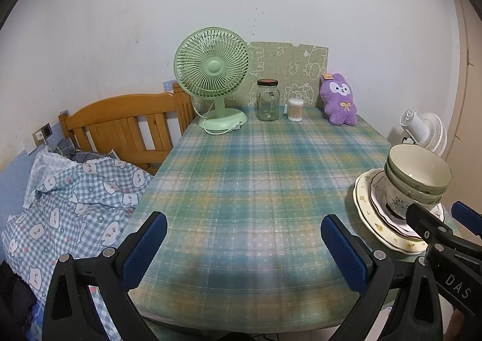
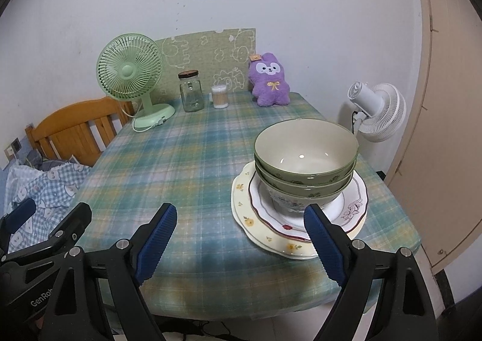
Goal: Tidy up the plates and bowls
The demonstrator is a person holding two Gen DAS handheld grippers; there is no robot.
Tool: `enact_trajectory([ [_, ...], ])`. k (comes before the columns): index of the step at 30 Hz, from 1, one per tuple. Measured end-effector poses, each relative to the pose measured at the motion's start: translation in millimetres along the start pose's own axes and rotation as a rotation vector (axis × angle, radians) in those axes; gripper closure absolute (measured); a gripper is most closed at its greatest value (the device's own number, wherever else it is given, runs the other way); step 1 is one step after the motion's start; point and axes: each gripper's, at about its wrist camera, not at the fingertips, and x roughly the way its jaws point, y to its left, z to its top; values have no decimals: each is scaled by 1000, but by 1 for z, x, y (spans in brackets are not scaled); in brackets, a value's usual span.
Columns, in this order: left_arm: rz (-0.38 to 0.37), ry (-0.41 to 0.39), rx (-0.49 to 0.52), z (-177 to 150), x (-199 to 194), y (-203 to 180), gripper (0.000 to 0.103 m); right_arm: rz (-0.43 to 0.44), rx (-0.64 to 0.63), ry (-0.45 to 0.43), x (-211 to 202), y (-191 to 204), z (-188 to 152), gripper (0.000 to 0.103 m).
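Observation:
A stack of three bowls (image 2: 305, 157), two green over a white floral one, stands on two stacked plates (image 2: 265, 229) at the right side of the plaid-clothed table (image 2: 180, 166). The stack also shows at the right edge of the left wrist view (image 1: 417, 172). My right gripper (image 2: 241, 238) is open and empty above the table's front edge, its right finger just before the plates' front rim. My left gripper (image 1: 244, 247) is open and empty above the front edge, left of the stack. The right gripper's fingers (image 1: 427, 222) show at the right of the left wrist view.
At the table's far end stand a green fan (image 2: 132, 76), a glass jar (image 2: 190, 91), a cotton swab tub (image 2: 219, 96) and a purple plush (image 2: 269, 80). A wooden bed frame (image 1: 126, 127) with checked bedding (image 1: 69, 205) lies left. A white fan (image 2: 376, 112) stands right.

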Motion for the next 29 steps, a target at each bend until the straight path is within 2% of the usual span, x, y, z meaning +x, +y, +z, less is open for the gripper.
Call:
enact_trajectory([
  [29, 12, 3, -17, 3, -6, -7, 0, 18, -12, -1, 1, -10, 4, 15],
])
